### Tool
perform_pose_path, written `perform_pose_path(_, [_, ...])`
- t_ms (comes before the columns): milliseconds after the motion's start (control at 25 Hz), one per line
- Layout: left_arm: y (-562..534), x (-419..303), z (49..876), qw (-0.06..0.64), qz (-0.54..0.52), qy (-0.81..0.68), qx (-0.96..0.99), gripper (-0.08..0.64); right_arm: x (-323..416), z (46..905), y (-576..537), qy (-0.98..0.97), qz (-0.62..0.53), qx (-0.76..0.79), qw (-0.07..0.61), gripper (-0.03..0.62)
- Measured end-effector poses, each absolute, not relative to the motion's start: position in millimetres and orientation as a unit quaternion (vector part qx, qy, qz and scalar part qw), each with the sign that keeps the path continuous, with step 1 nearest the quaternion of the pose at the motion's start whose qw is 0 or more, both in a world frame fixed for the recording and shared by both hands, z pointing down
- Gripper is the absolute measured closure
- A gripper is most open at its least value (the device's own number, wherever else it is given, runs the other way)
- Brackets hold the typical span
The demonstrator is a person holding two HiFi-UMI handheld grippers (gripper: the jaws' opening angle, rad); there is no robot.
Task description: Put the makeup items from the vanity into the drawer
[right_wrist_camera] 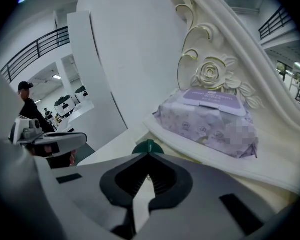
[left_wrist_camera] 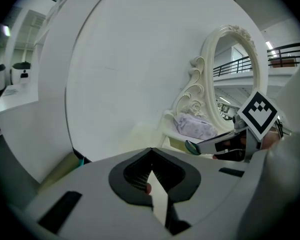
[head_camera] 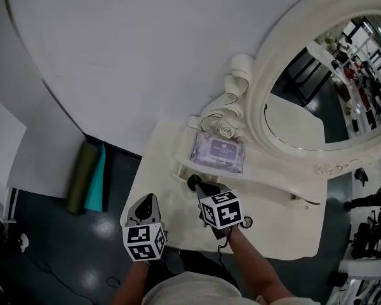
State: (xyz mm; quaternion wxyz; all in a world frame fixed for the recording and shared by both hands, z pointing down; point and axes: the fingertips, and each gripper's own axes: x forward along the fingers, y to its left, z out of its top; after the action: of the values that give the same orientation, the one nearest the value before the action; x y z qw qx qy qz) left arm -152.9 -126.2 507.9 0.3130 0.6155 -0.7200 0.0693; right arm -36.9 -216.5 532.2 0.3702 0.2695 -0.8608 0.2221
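Here we are counting two closed, empty tongs, left gripper (head_camera: 147, 199) and right gripper (head_camera: 199, 187); one wipes pack (right_wrist_camera: 207, 119); one green round item (right_wrist_camera: 148, 146), mostly hiding behind the right tips.

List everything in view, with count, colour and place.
vanity table: 1, cream, against the white wall
oval mirror: 1, ornate cream frame, at the vanity's back
wipes pack: 1, lavender, on the vanity's raised shelf
small round item: 1, dark green, just at the right gripper's tips; held or not, unclear
rolled mats: 2, olive and teal, on the dark floor left of the vanity
left gripper: 1, grey, jaws together, near the vanity's front left edge
right gripper: 1, grey, jaws together, pointing toward the shelf
forearms: 2, bottom of head view
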Motion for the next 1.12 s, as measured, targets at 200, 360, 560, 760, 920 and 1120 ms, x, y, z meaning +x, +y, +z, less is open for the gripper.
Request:
perform_pose_path(200, [-126.7,-158.6,509.3,0.315,0.069,-0.731,0.601,0.555,-39.9,538.4,-223.9,-0.861,0.23,0.259,0.373,0.574])
perform_pose_path(360, [-125.2,-161.3,512.8,0.318,0.071,-0.737,0.593,0.555,-39.9,538.6,-232.4,-0.861,0.232,0.27,0.364,0.574])
perform_pose_path(560, [-123.4,-160.8,513.8,0.319,0.072,-0.738,0.59,0.555,-37.7,535.4,-238.5,-0.861,0.236,0.292,0.343,0.571])
perform_pose_path(760, [-120.9,-161.3,513.4,0.317,0.075,-0.738,0.591,0.555,-30.9,529.7,-240.4,-0.859,0.25,0.316,0.316,0.454])
perform_pose_path(920, [-120.3,-161.3,511.0,0.315,0.075,-0.736,0.595,0.555,-24.7,522.7,-240.4,-0.859,0.243,0.331,0.306,0.453])
perform_pose_path(1120, [-117.8,-157.6,505.9,0.309,0.074,-0.731,0.603,0.555,-15.5,516.8,-236.4,-0.858,0.241,0.349,0.292,0.453])
